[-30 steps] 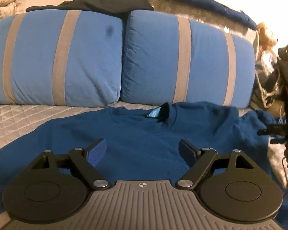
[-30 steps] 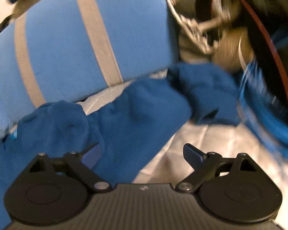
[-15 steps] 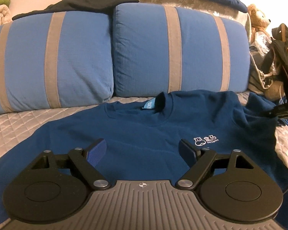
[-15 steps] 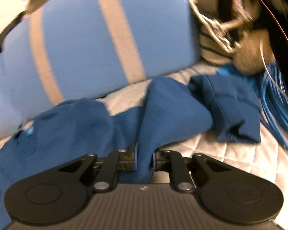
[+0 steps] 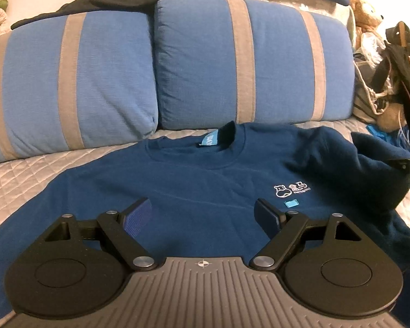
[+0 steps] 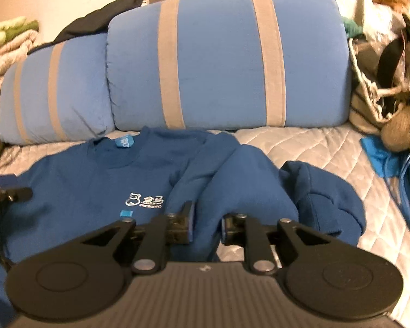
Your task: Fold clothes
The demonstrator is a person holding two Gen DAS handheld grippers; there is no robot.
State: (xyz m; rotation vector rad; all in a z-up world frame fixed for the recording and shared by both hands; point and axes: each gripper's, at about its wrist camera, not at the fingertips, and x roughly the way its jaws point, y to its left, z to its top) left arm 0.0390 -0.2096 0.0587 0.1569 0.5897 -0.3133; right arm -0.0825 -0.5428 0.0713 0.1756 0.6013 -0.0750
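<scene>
On the quilted bed [image 5: 19,180], below two blue striped pillows [image 5: 248,63], lay a navy sweatshirt [image 5: 177,199] face up, collar toward the pillows, hem toward the cameras, long axis running from near edge to pillows. Spread one sleeve out flat to the left; bunched the other sleeve [image 6: 248,186] and drew it inward over the right shoulder. Hovered low over the chest: left gripper [image 5: 203,211], released, nothing between its pads. Straddled the bunched sleeve: right gripper [image 6: 206,225], jaws opening, fabric between them; pad contact unclear.
</scene>
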